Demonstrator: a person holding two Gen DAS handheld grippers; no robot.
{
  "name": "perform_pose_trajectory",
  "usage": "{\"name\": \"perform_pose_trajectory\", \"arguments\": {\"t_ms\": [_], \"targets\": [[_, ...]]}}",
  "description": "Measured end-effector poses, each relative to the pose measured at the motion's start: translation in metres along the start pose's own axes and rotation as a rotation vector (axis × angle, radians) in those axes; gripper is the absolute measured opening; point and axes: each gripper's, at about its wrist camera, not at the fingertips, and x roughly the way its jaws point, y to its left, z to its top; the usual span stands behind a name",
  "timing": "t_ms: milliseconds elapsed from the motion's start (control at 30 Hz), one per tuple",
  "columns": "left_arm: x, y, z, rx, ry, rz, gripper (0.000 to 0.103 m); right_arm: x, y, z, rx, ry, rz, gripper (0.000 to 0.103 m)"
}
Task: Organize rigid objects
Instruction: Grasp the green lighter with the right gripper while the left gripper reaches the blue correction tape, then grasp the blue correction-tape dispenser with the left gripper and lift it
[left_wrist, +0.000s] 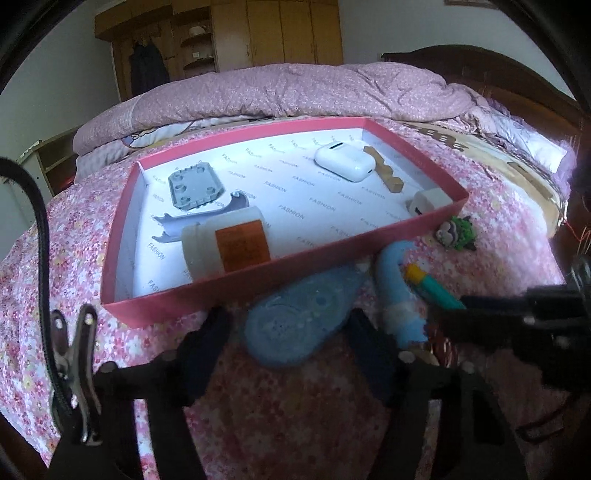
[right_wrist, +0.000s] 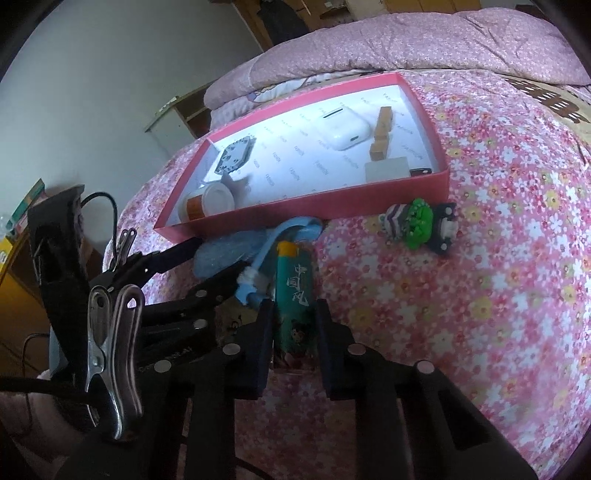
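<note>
A pink box (left_wrist: 236, 284) (right_wrist: 306, 206) lies on the flowered bed. It holds a white earbud case (left_wrist: 345, 161), a wooden piece (left_wrist: 384, 170), a grey plate (left_wrist: 195, 186), a white jar with an orange label (left_wrist: 229, 245) and a white charger (left_wrist: 428, 201). In front of it lie a blue correction-tape dispenser (left_wrist: 295, 317), a blue toothbrush (left_wrist: 397, 291), a teal lighter (right_wrist: 295, 295) and a green toy (right_wrist: 417, 223). My left gripper (left_wrist: 291, 332) is open around the dispenser. My right gripper (right_wrist: 293, 332) has its jaws on both sides of the lighter, touching or nearly so.
A folded pink quilt (left_wrist: 295, 88) lies behind the box. A wooden headboard (left_wrist: 498, 74) stands at the right and a wardrobe (left_wrist: 258, 33) at the back. A metal clip (right_wrist: 114, 350) hangs on the right gripper's left side.
</note>
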Motion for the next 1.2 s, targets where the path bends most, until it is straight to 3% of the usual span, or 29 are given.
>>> {"name": "perform_pose_trajectory", "arguments": {"t_ms": [200,333,633,800,967,1067,1200], "targets": [[-0.011,0.016,-0.012,-0.034,0.022,0.039,0.068,-0.013,-0.016,-0.004,0.037,-0.018,-0.057,0.022],[-0.017,0.034,-0.022,-0.089,0.034,0.093,0.08,-0.019,-0.026,-0.009,0.044,-0.006,-0.054,0.022],[-0.019,0.053,-0.02,-0.225,0.044,-0.01,0.086,-0.024,-0.023,-0.024,0.0,-0.043,-0.057,0.026],[-0.011,0.048,-0.008,-0.234,0.04,-0.043,0.091,-0.023,-0.012,-0.027,-0.049,-0.069,-0.074,0.041],[-0.006,0.038,-0.005,-0.242,0.024,-0.022,0.096,-0.023,-0.009,-0.025,-0.052,-0.073,-0.098,0.042],[-0.002,0.032,-0.003,-0.237,0.014,-0.001,0.099,-0.032,-0.01,-0.024,-0.032,-0.107,-0.172,0.042],[0.005,0.021,-0.003,-0.195,0.006,0.062,0.1,-0.039,-0.013,-0.022,-0.018,-0.122,-0.186,0.043]]}}
